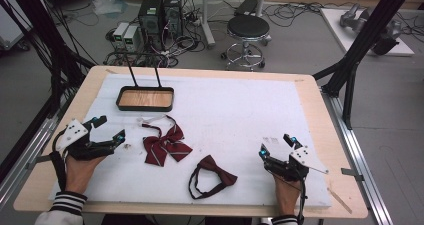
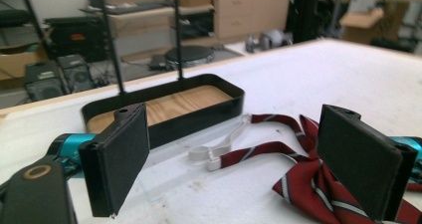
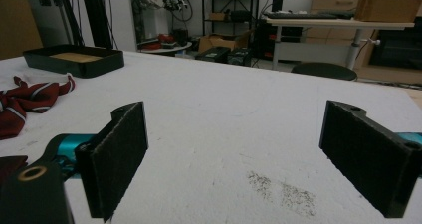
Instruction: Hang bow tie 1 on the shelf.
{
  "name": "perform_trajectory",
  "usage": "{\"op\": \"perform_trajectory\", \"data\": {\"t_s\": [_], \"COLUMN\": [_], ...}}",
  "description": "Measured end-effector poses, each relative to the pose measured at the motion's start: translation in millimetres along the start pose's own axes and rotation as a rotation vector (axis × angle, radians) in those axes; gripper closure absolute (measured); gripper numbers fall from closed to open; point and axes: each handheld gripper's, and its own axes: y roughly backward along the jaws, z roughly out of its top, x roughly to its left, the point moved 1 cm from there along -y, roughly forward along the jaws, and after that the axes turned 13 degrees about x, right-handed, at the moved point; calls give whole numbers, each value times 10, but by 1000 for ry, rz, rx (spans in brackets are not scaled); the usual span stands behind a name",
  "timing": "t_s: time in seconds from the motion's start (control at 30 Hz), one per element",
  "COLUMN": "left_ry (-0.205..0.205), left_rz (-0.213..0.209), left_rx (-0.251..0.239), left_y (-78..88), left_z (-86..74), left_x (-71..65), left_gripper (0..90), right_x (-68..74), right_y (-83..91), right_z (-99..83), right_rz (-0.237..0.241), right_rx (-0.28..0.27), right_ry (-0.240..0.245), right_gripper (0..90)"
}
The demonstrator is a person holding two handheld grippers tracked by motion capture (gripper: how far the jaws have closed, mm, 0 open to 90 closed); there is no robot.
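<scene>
High view: two hand-held grippers rest at the lower corners of a white padded table, with two bow ties lying between them. The left gripper (image 1: 107, 130), at the lower left of the frame, has its jaws spread wide and holds nothing; the striped bow tie (image 1: 166, 145) lies just to its right, white strap trailing toward the black tray (image 1: 120, 101) in the upper left. The right gripper (image 1: 275, 146), at the lower right, is likewise wide open and empty, pointing across bare white padding, well apart from the plain dark-red bow tie (image 1: 214, 172) at bottom centre.

In the left gripper view, the striped tie fills the lower right between the jaws and the tray sits just behind at centre, its wooden floor bare as far as can be seen.

The work appears to be at its opening step: nothing grasped, nothing in the tray. The likely next move is for the left gripper to ease forward over the striped tie's knot and pinch the soft fabric firmly, though which tie goes first cannot be told.
</scene>
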Motion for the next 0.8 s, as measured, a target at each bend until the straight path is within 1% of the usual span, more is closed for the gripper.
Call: {"op": "perform_trajectory", "data": {"t_s": [0.1,0.13,0.2,0.27,0.47,0.5,0.53,0.57,0.6,0.63,0.67,0.8], "left_ry": [-49,-59,-88,-98,-152,-163,-189,-189,-200,-213,-213,-250], "left_rz": [-26,-35,-40,-63,-112,-120,-134,-134,-141,-154,-154,-183], "left_rx": [43,55,80,106,203,225,267,267,285,319,319,385], "left_y": [-50,-68,-101,-140,-285,-313,-370,-370,-400,-462,-462,-579], "left_z": [118,157,228,280,416,441,488,488,509,543,543,599], "left_x": [-39,-54,-83,-112,-210,-226,-258,-258,-275,-312,-312,-379], "left_gripper": [142,142,142,142,142,142,143,143,144,145,145,152], "right_x": [1,0,1,-1,-3,-7,-7,-7,-7,-7,-7,-7], "right_y": [0,1,0,0,0,-2,-2,0,0,0,0,2], "right_z": [0,0,0,0,0,1,1,0,0,0,0,0], "right_rz": [1,0,0,0,1,-1,-1,-1,-2,-1,-1,1], "right_rx": [0,0,-1,-1,-2,-5,-5,-3,-3,-3,-3,-2], "right_ry": [-1,1,0,0,-2,1,-1,-3,-4,-3,-3,-8], "right_gripper": [109,109,109,109,109,109,109,109,109,109,109,109]}}
